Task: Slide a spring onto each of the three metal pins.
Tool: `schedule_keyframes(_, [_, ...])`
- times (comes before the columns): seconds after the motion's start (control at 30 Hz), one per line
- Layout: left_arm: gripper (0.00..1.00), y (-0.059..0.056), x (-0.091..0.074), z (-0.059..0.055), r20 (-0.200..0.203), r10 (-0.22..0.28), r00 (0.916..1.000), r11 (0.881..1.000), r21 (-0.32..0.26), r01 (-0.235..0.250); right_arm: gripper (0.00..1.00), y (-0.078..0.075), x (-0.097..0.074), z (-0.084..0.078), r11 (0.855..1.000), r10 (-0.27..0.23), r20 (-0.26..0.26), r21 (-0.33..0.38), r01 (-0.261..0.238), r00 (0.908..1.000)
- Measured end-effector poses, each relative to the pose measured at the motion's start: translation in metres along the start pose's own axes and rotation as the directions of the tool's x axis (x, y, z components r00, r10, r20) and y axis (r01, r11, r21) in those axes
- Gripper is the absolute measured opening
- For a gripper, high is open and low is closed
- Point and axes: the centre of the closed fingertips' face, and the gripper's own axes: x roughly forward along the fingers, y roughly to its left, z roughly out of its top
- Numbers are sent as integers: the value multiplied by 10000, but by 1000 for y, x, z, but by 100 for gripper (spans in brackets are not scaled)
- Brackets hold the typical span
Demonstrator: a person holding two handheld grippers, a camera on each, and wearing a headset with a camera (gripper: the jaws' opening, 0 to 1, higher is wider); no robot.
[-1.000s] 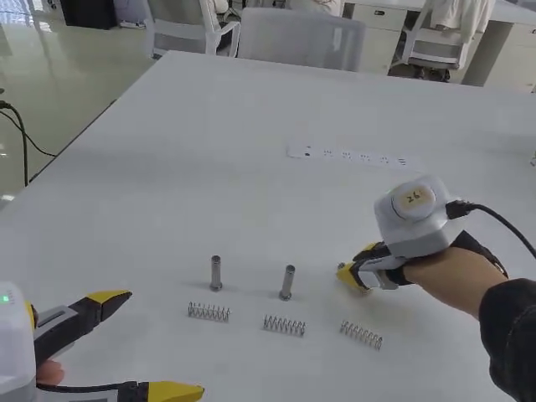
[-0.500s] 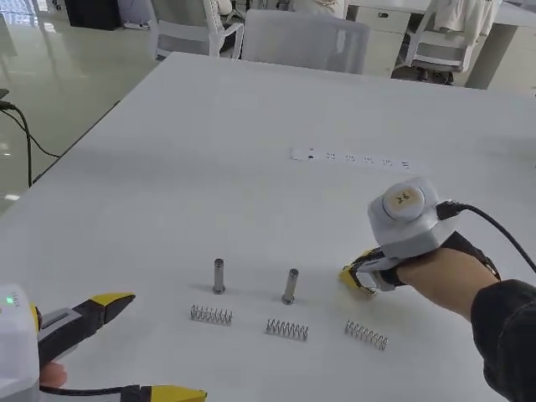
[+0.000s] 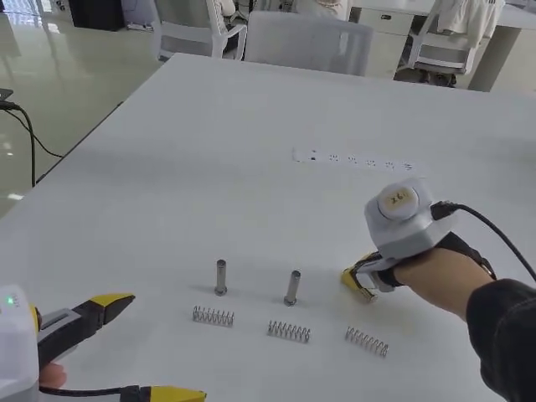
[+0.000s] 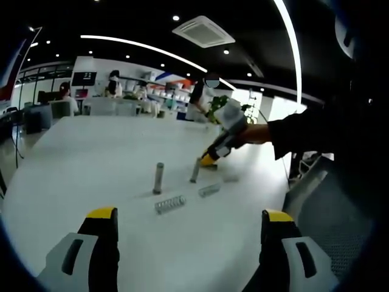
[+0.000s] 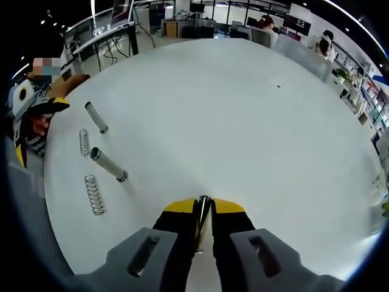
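Two metal pins stand upright on the white table: the left pin [image 3: 220,276] [image 4: 158,177] [image 5: 96,117] and the middle pin [image 3: 292,287] [image 4: 195,170] [image 5: 109,163]. Three springs lie in a row in front of them: the left spring [image 3: 213,316] [image 4: 170,204], the middle spring [image 3: 289,332], the right spring [image 3: 367,342]. My right gripper [image 3: 360,283] [image 5: 203,210] rests low on the table to the right of the middle pin, shut on a thin metal pin [image 5: 202,214]. My left gripper [image 3: 146,347] [image 4: 188,222] hangs open at the near left, holding nothing.
A white power strip [image 3: 352,159] lies flush in the table further back. Chairs [image 3: 306,38] stand beyond the far edge. The table's left edge [image 3: 84,142] runs diagonally, with floor and a cable beyond it. A cable trails from the right gripper's box.
The head camera has shifted a little. The right gripper's body has leaned slightly to the left while its tips stay beside the middle pin. Pins and springs have not moved.
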Motion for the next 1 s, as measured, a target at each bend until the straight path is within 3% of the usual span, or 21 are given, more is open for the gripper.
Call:
schedule_keyframes(0.13, [94, -1, 1, 0, -2, -22, 10000, 10000, 11, 22, 6, 1, 0, 0, 9991, -41, -99, 410, 45, 9999])
schedule_keyframes(0.37, [94, -1, 1, 1, 7, -36, 10000, 10000, 31, 36, 5, 1, 0, -1, 9983, -223, -123, 530, 229, 9997])
schedule_keyframes(1.0, [94, -4, 1, 2, 28, -88, 10000, 9999, 132, 88, 5, 4, -28, 0, 9971, -398, 507, 664, 364, 9979])
